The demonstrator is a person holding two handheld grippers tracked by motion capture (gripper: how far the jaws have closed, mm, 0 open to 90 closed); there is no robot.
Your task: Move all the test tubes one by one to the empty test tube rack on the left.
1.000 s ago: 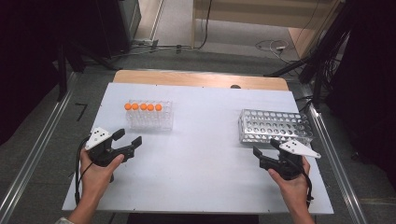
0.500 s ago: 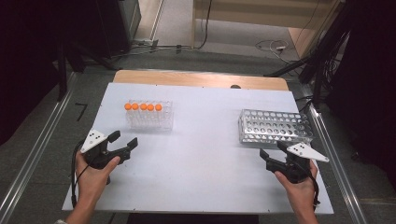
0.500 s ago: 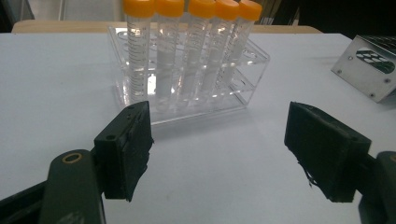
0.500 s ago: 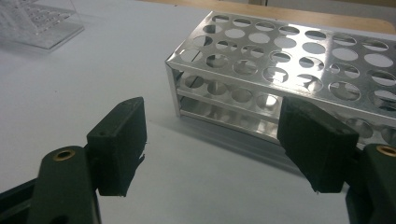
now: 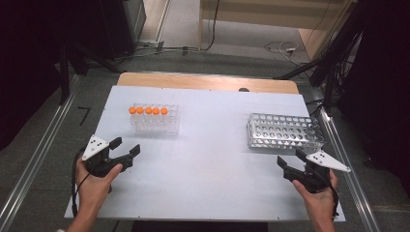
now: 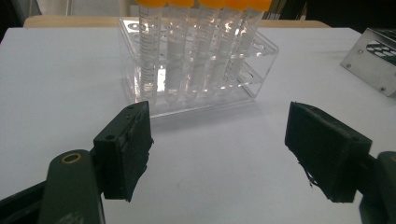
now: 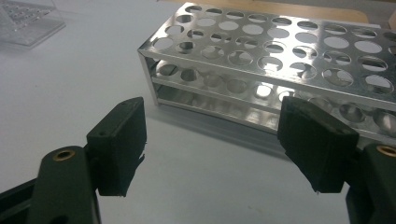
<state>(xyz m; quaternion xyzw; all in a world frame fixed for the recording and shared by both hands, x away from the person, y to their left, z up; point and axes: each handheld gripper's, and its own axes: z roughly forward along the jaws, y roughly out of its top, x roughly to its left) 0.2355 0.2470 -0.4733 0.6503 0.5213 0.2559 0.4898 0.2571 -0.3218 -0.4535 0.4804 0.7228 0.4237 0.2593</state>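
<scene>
A clear plastic rack holding five upright orange-capped clear tubes in one row stands left on the white tabletop, well apart from a seemingly empty perforated shiny metal rack at right.

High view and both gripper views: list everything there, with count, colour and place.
Table: one, white top with a wooden far edge, centre.
Clear rack: one, transparent, left half of table.
Tubes: five, clear with orange caps, upright in a row in the clear rack.
Metal rack: one, silver, empty holes, right half.
Floor: grey, cables beyond the table.
Left gripper: black, jaws open, pointing toward the clear rack.
Right gripper: black, jaws open, before the metal rack.
Hands: two, near edge.
</scene>
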